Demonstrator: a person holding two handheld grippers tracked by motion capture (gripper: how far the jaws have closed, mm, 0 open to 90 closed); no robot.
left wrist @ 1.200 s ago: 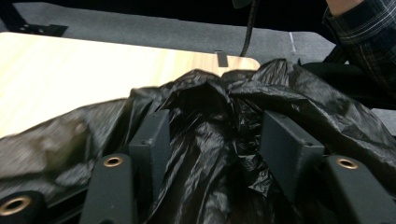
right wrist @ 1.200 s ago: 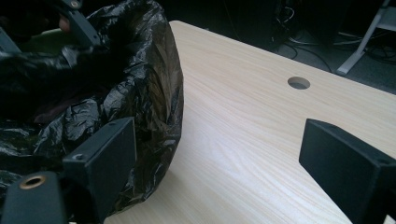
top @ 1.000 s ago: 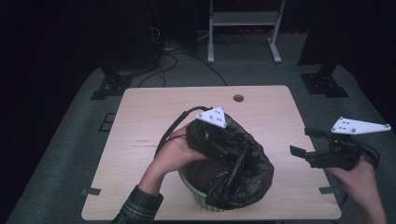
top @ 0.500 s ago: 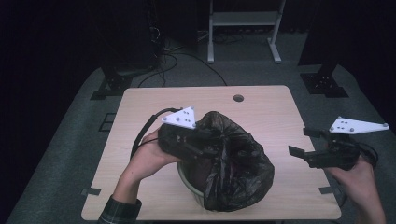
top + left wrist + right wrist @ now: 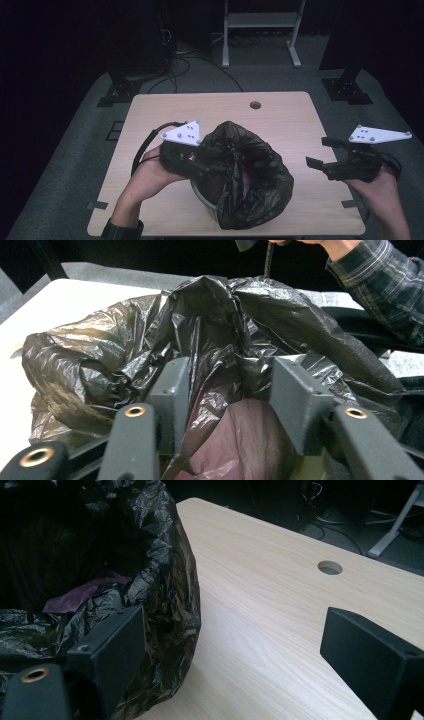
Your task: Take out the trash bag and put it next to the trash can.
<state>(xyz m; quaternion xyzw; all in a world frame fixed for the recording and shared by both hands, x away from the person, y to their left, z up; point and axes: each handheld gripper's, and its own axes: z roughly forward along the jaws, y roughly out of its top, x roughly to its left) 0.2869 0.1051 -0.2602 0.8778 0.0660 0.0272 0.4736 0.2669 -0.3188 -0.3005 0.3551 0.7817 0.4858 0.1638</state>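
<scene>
Left gripper view: left gripper [image 5: 227, 390], jaws part-way apart and lately closing, a gathered fold of black bin bag [image 5: 200, 340] between them; whether the pads press the film cannot be told. Purple material [image 5: 240, 440] shows inside the bag below the jaws. High view: same gripper [image 5: 212, 157] at the bag's left rim; bag [image 5: 250, 185] lines a pale round bin [image 5: 202, 197] standing at the near middle of the wooden counter [image 5: 280, 115]. Right gripper [image 5: 325, 152], jaws spread wide with nothing between them, held just right of the bag, apart from it. Cable hole [image 5: 255, 105] near the counter's far edge.
</scene>
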